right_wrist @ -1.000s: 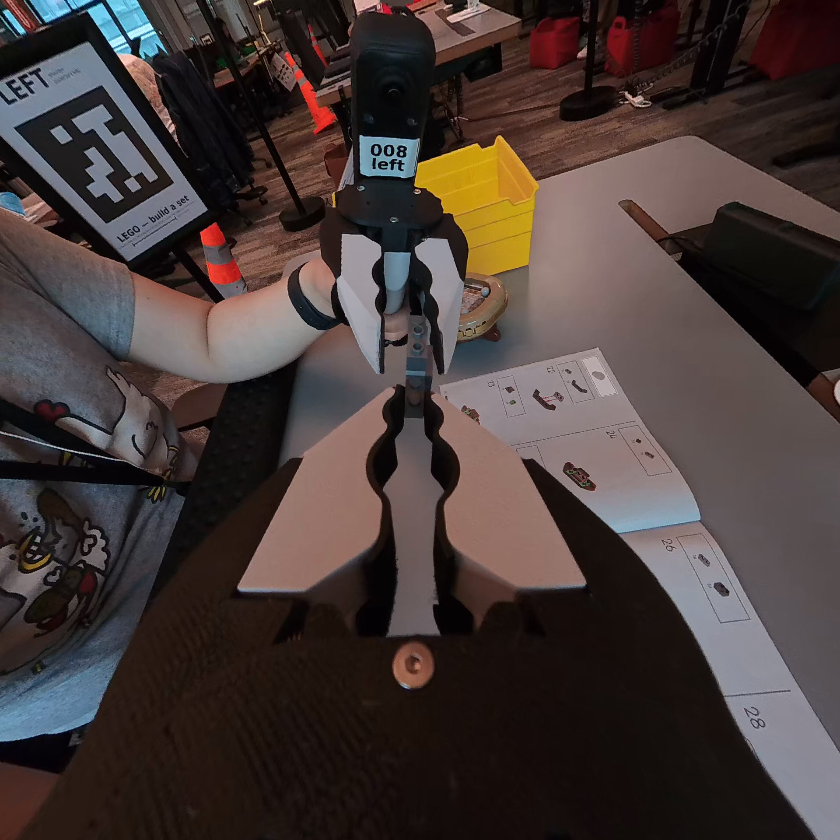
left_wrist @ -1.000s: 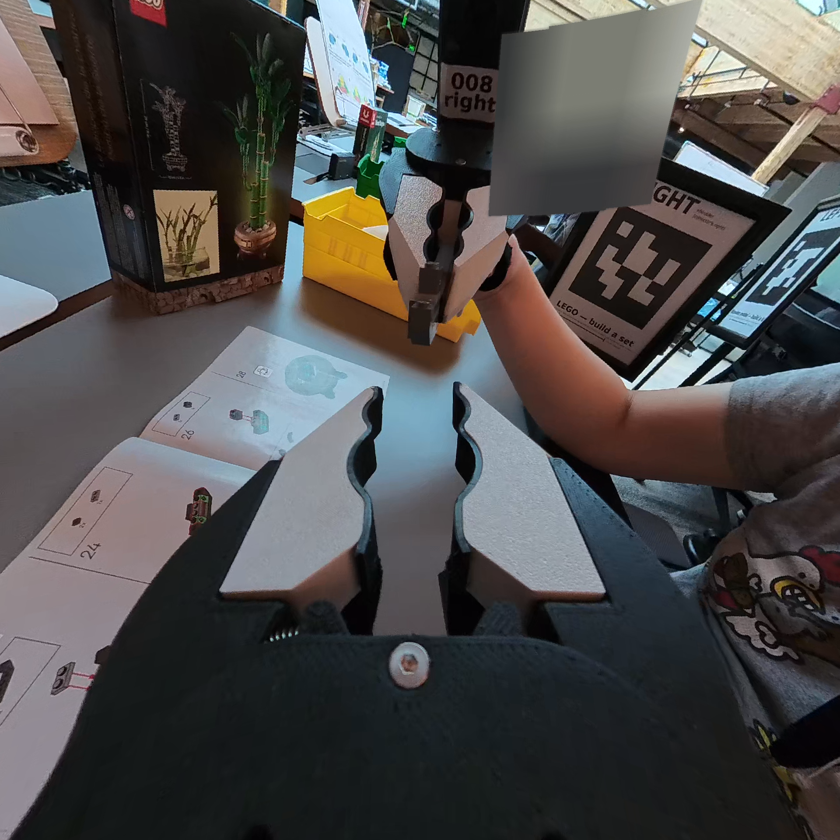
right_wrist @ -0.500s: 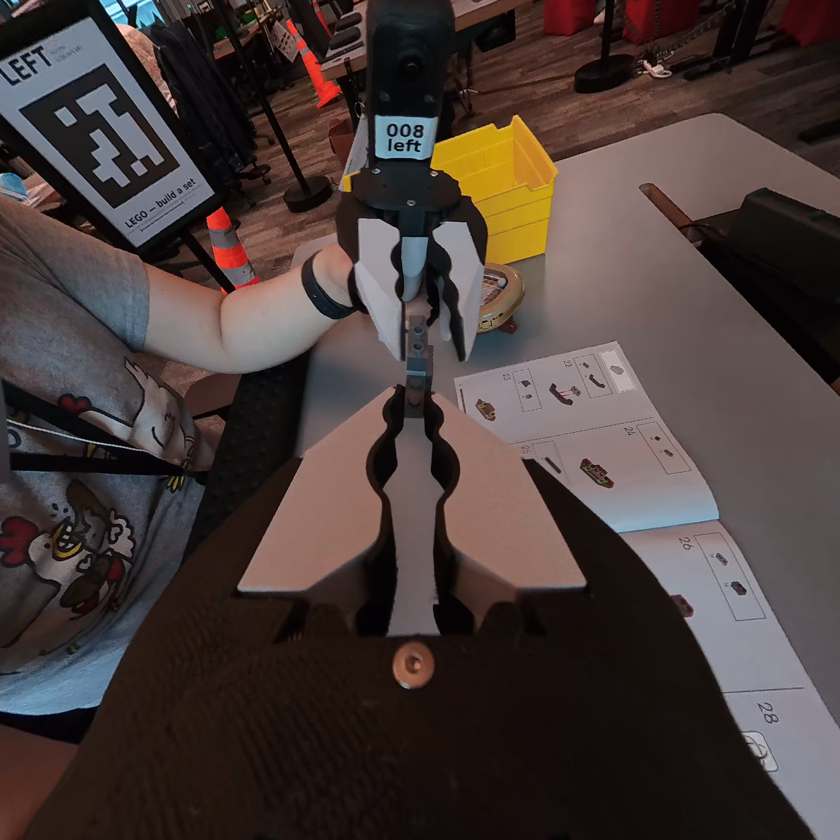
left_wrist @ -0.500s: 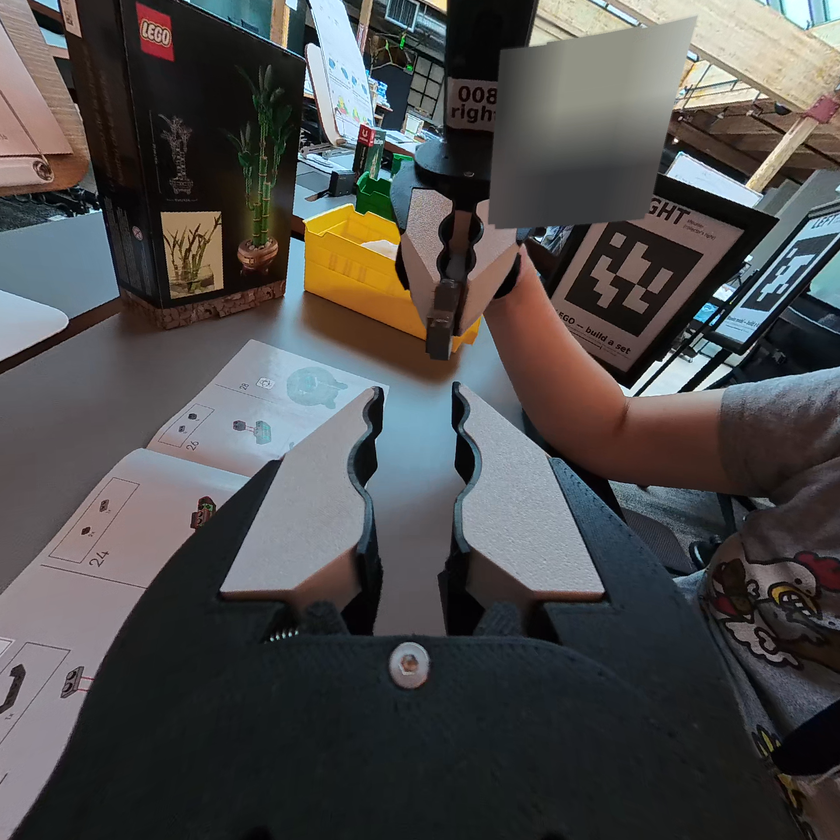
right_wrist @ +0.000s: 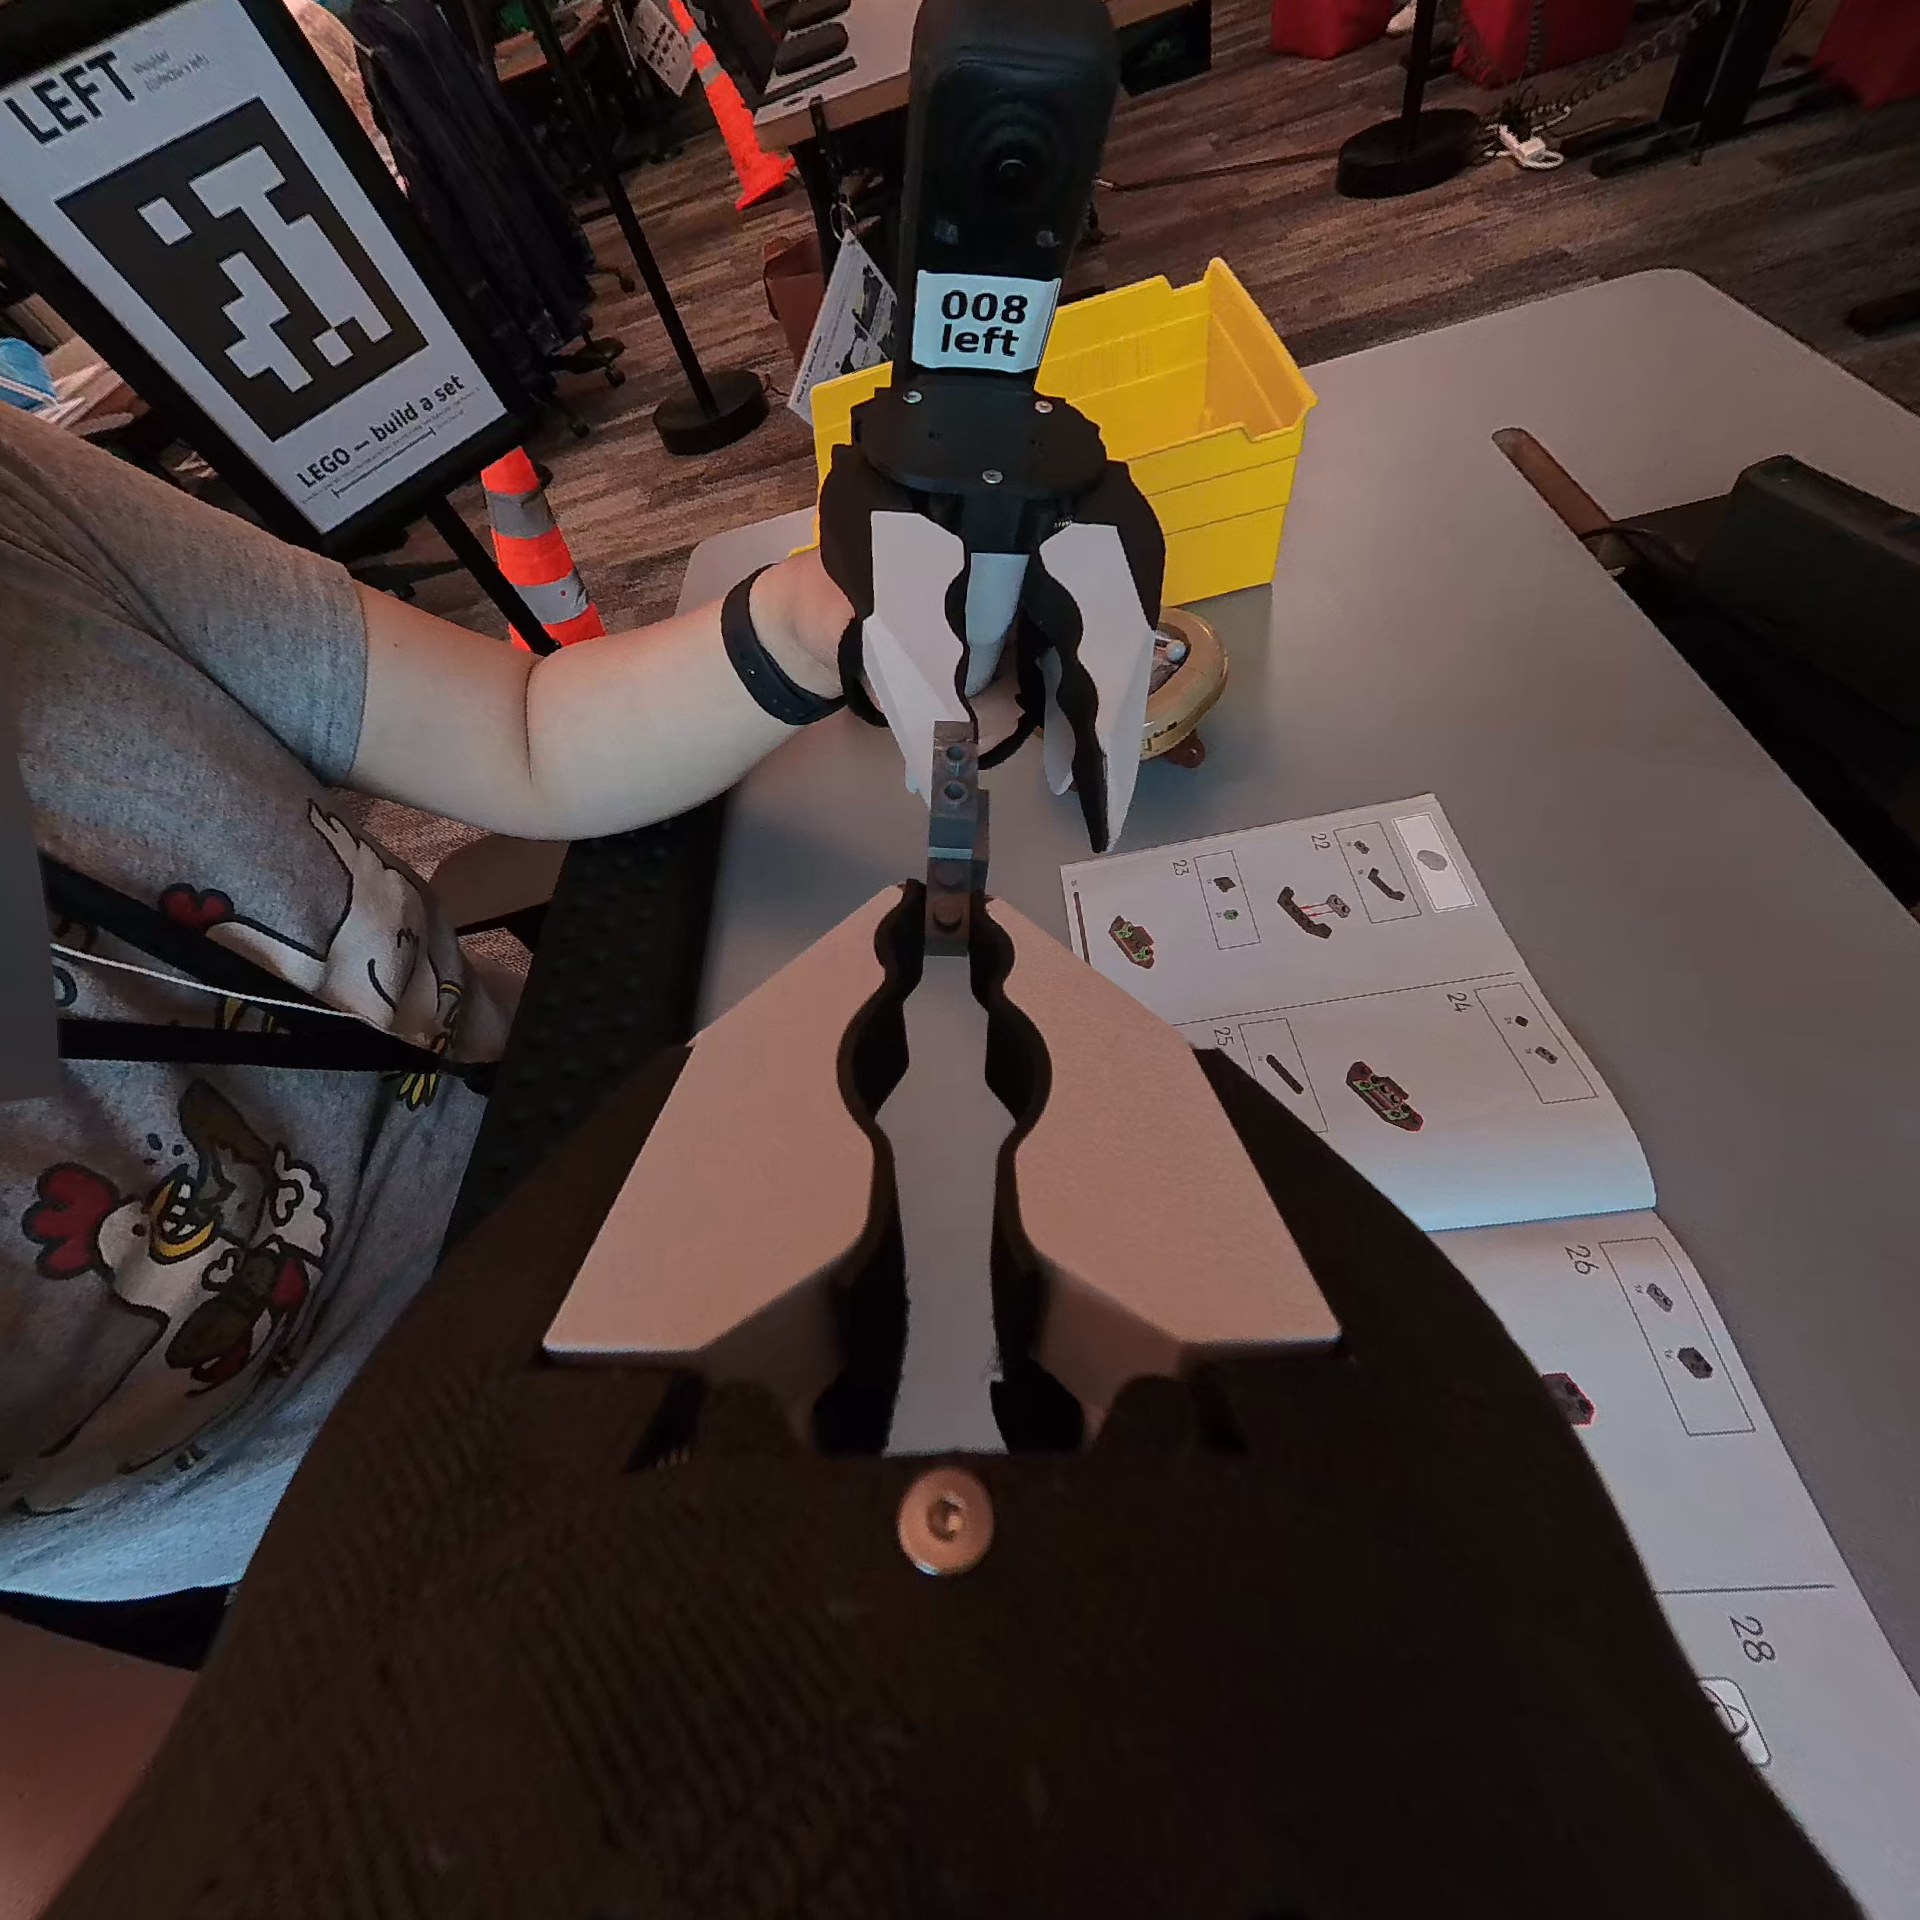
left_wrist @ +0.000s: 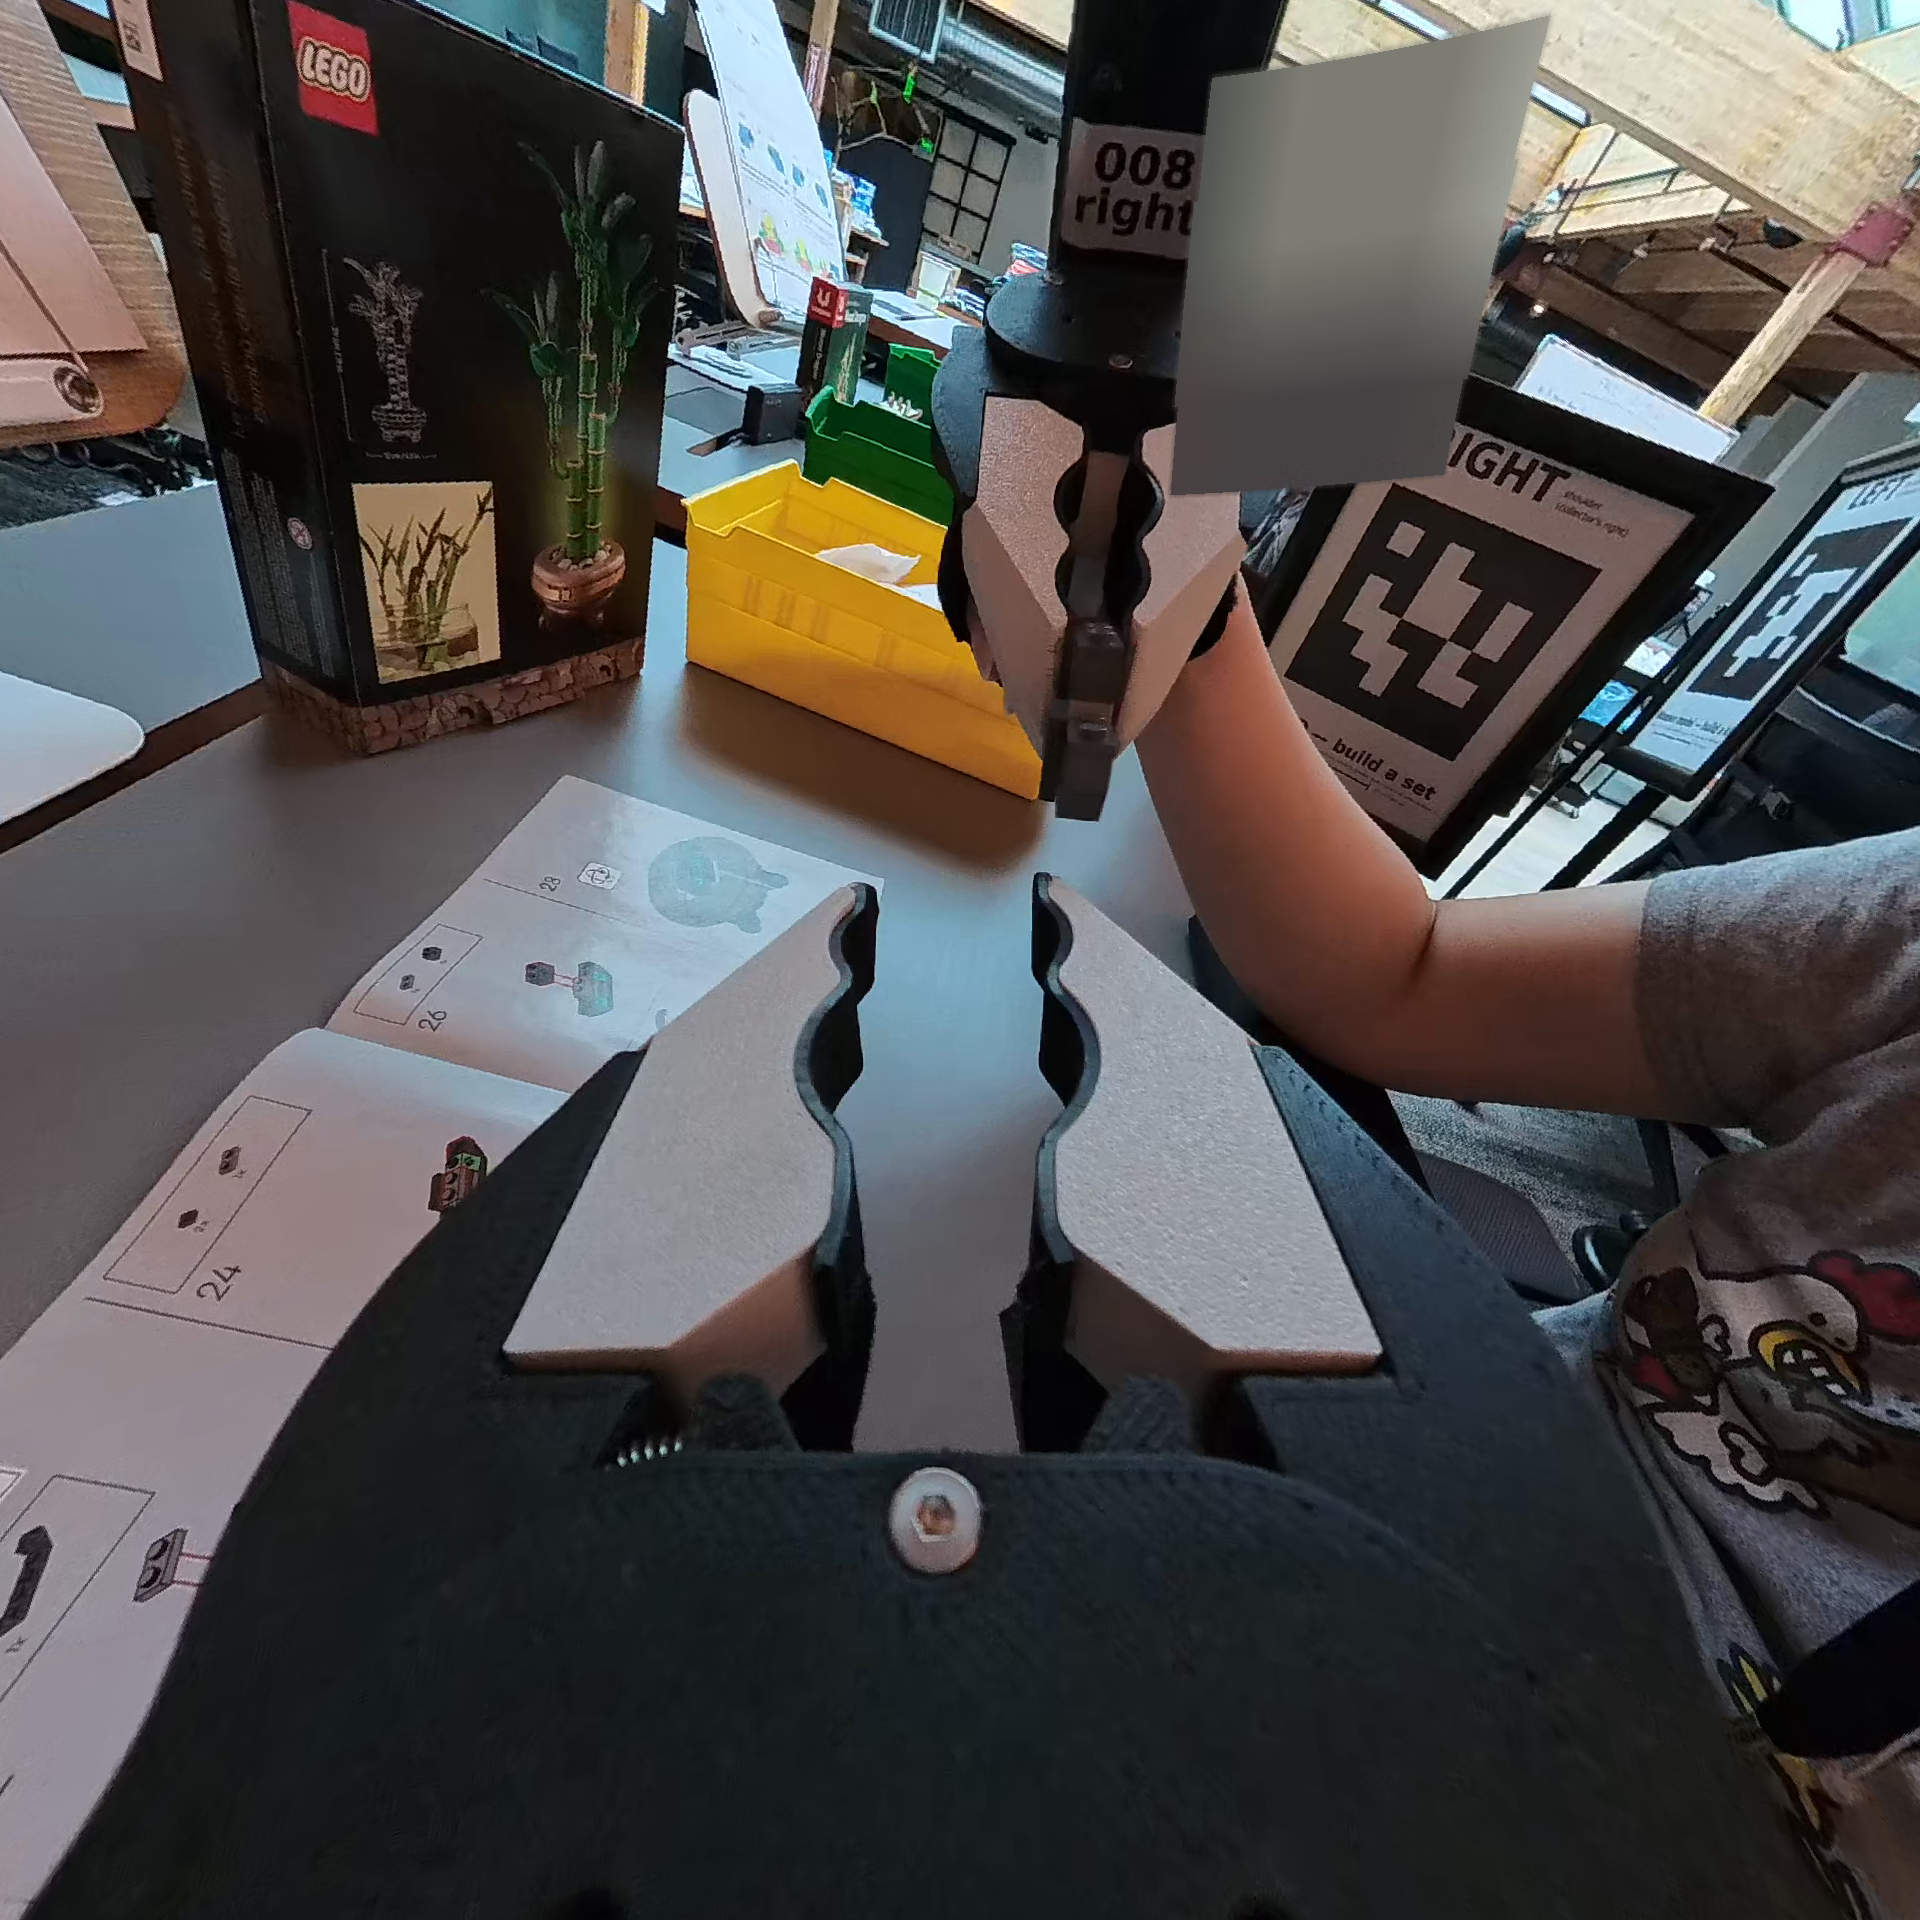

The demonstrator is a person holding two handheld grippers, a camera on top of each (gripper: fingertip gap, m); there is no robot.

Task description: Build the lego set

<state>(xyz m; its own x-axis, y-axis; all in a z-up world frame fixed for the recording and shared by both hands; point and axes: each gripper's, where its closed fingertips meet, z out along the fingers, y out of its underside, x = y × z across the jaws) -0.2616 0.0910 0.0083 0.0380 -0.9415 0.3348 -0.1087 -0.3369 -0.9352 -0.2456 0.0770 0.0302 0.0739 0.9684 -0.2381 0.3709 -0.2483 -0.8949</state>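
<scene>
My right gripper (right_wrist: 948, 914) is shut on a dark grey lego piece (right_wrist: 956, 810), a narrow stack of small bricks that sticks out past its fingertips. In the left wrist view the right gripper (left_wrist: 1086, 686) hangs above the table, and the piece (left_wrist: 1083, 727) points down from its tips. My left gripper (left_wrist: 951, 902) is open and empty, facing the right one. The piece is a short way in front of its fingertips, not between them. In the right wrist view the left gripper (right_wrist: 1008, 805) shows open behind the piece.
An open instruction booklet (left_wrist: 623, 914) lies on the grey table (right_wrist: 1507, 675). A yellow bin (left_wrist: 831, 623) and the set's black box (left_wrist: 416, 364) stand behind it. A round gold base (right_wrist: 1184, 675) sits near the yellow bin (right_wrist: 1195, 436). The person's arms reach in from the table edge. My two grippers' fingertips are within a few centimetres of each other.
The two grippers have drifted slightly while facing each other; the right gripper with the piece has shifted a little right in the left wrist view. Left stays open, right stays shut.
</scene>
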